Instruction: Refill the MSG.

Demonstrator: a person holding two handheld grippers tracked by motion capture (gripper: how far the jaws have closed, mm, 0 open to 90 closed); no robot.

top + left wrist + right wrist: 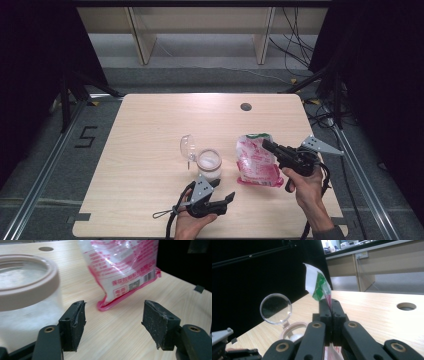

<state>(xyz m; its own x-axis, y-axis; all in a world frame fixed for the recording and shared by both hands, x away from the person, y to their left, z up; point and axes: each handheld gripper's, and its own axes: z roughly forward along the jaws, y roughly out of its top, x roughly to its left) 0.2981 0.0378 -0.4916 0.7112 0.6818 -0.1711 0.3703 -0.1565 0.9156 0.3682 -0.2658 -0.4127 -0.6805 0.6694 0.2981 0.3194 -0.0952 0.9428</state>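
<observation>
Nearest the camera in the high view, the left tongs (226, 199) sit at the front edge of the wooden counter (150, 130), held in a hand (189, 225) coming in from below. Their jaws stand apart with nothing between them; in the left gripper view only bare wood lies between the two black pads (75, 322).

Just beyond them stands a clear jar (209, 164) with a pale pinkish rim, white powder inside, and its round transparent lid (187, 146) flipped up on the left side. The jar is close beside the left pad in the left gripper view, though contact cannot be told.

Right of the jar, a pink-and-white printed plastic bag (256, 162) of white powder rests its lower edge on the counter, its green-and-white top raised. The right tongs (265, 144) are clamped together on that top edge; in the right gripper view the strip (318, 287) sticks up from the closed jaws. A round hole (245, 106) sits near the counter's far edge.
</observation>
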